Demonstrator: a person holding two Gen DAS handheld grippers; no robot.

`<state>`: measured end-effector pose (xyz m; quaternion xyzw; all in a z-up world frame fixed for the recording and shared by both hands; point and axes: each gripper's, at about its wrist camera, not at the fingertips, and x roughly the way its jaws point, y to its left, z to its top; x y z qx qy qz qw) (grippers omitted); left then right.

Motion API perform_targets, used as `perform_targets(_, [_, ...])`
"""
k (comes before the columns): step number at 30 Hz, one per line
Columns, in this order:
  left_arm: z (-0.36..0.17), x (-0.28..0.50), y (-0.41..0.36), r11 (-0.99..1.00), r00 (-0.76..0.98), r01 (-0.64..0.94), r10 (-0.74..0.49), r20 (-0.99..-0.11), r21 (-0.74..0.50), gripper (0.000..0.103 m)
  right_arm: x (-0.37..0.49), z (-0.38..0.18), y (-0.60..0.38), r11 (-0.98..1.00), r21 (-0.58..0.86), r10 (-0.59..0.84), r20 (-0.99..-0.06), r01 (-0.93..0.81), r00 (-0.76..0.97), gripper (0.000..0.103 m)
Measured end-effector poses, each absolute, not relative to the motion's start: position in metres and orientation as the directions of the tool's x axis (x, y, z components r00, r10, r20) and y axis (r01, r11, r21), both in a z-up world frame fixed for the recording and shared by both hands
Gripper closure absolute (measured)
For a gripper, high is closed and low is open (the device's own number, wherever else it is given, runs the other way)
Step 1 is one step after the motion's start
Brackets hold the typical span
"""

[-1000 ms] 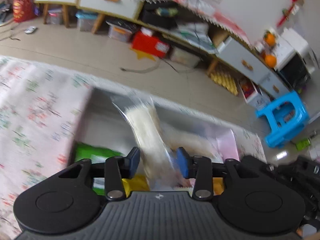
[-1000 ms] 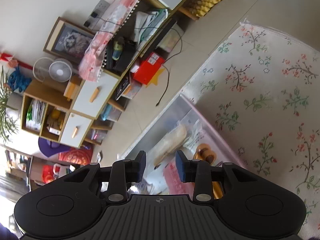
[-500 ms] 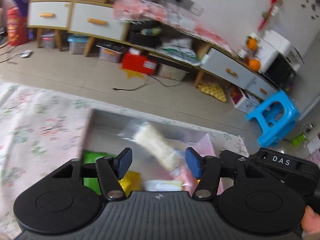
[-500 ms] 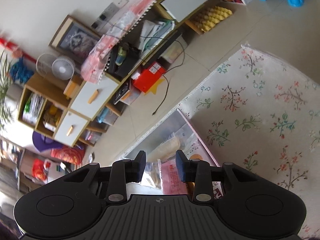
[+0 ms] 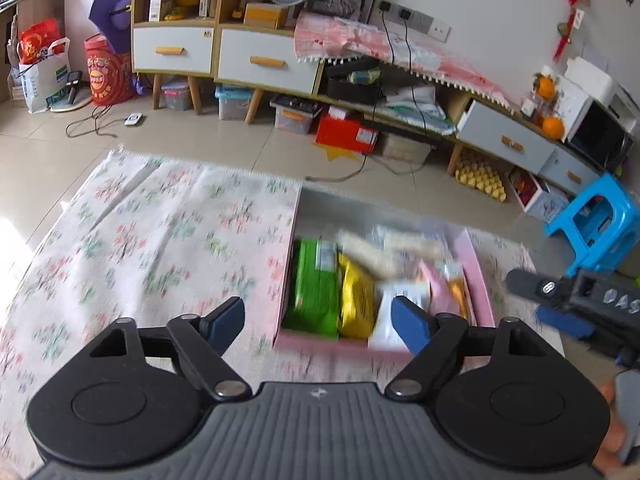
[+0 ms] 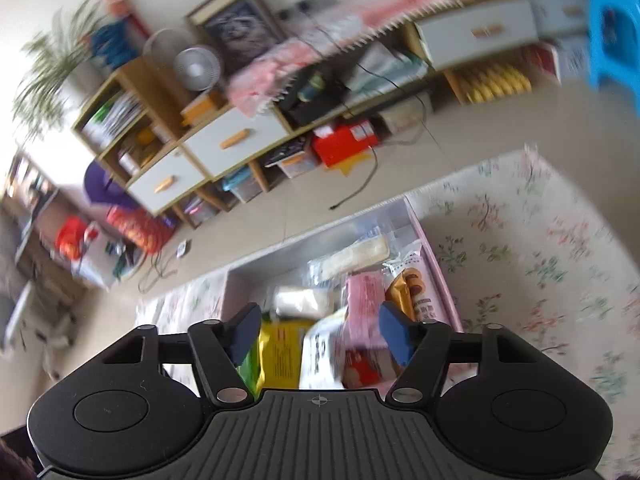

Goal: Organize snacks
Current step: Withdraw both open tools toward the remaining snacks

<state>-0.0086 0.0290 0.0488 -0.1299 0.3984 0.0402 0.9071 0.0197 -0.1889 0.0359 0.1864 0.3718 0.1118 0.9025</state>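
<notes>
Floral tablecloth (image 5: 160, 240) holds the pink box (image 5: 478, 280); snack packets (image 5: 356, 296) lie inside, so both grippers' fingers (image 5: 224, 322) have just opened, empty.

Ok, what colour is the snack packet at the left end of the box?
Bright green packet, lying against the box's left wall; clearest in the left wrist view.

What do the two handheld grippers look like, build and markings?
Both match. The left gripper and right gripper have a ribbed dark-grey centre plate with a small crosshair mark, flanked by two round black housings. Black linkage arms on silver pivot pins carry blue pads. In the left wrist view, the right gripper's side bears white lettering, blurred. No cables or sleeves show.
</notes>
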Motion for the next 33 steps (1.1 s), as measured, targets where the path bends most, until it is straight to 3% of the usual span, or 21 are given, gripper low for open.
perform_targets(4, [0.040, -0.038, 0.030, 0.957, 0.666, -0.169, -0.067, -0.743, -0.238, 0.015, -0.022, 0.048, -0.191, 0.942, 0.319, 0.288, -0.609, -0.104, 0.739, 0.008])
perform_targets(8, [0.020, -0.050, 0.022, 0.973, 0.648, -0.124, -0.070, -0.759, -0.195, 0.012, -0.040, 0.025, -0.193, 0.972, 0.222, 0.216, -0.730, -0.074, 0.648, 0.007])
perform_targets(13, [-0.014, -0.045, 0.017, 0.985, 0.543, -0.040, -0.122, -0.831, -0.171, 0.014, -0.032, -0.019, -0.204, 0.986, 0.156, 0.167, -0.864, -0.062, 0.475, 0.008])
perform_targets(16, [-0.015, -0.037, 0.025, 0.984, 0.533, -0.051, -0.116, -0.838, -0.169, 0.014, -0.027, -0.027, -0.210, 0.991, 0.105, 0.130, -0.873, -0.079, 0.470, 0.008])
perform_targets(21, [-0.015, -0.036, 0.024, 0.974, 0.529, -0.049, -0.162, -0.833, -0.220, 0.015, -0.028, -0.028, -0.218, 0.977, 0.178, 0.211, -0.863, -0.115, 0.459, 0.008])
perform_targets(33, [-0.017, -0.043, 0.021, 0.977, 0.537, -0.050, -0.147, -0.831, -0.206, 0.018, -0.072, -0.047, -0.154, 0.823, 0.066, 0.310, -0.885, -0.565, 0.347, 0.010])
